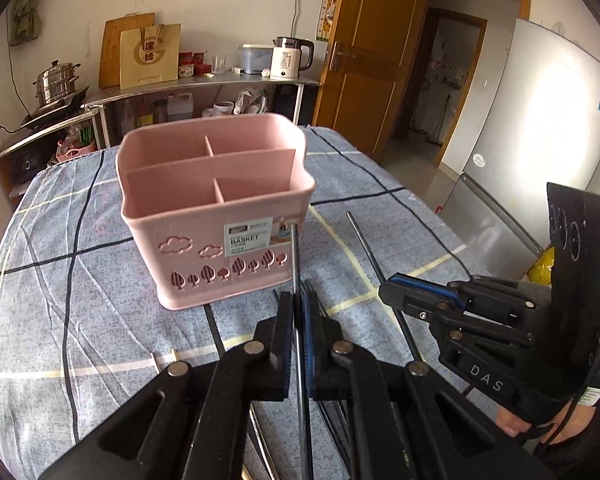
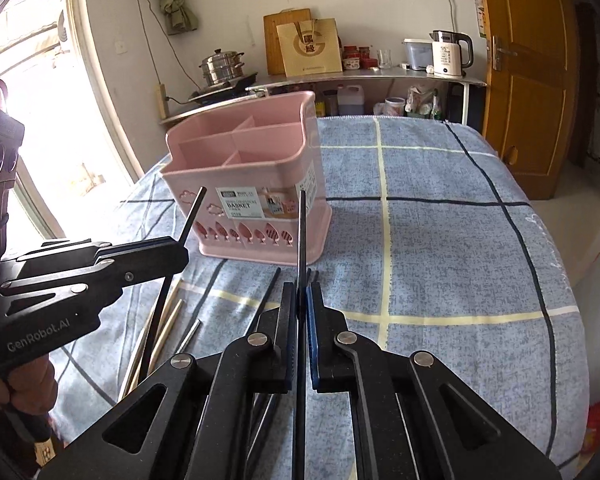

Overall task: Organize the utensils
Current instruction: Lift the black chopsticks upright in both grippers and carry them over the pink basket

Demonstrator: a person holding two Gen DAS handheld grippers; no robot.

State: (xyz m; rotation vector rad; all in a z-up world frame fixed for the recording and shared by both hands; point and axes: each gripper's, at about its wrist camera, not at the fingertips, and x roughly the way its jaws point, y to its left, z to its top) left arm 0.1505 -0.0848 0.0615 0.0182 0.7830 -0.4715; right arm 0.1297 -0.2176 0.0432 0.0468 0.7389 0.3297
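- Chopsticks are what both claws hold, one stick each.
- The left gripper (image 1: pixel 299 300) is clenched on a thin chopstick (image 1: pixel 295 256) that points up in front of the pink basket (image 1: pixel 204 216).
- The right gripper (image 2: pixel 300 294) is clenched on a dark chopstick (image 2: pixel 301 232), also pointing up near the basket.
- The basket stands on the blue checked cloth (image 2: pixel 440 240) and has four open boxes inside.
- More sticks (image 2: pixel 172 320) lie flat on the cloth, near the claws.
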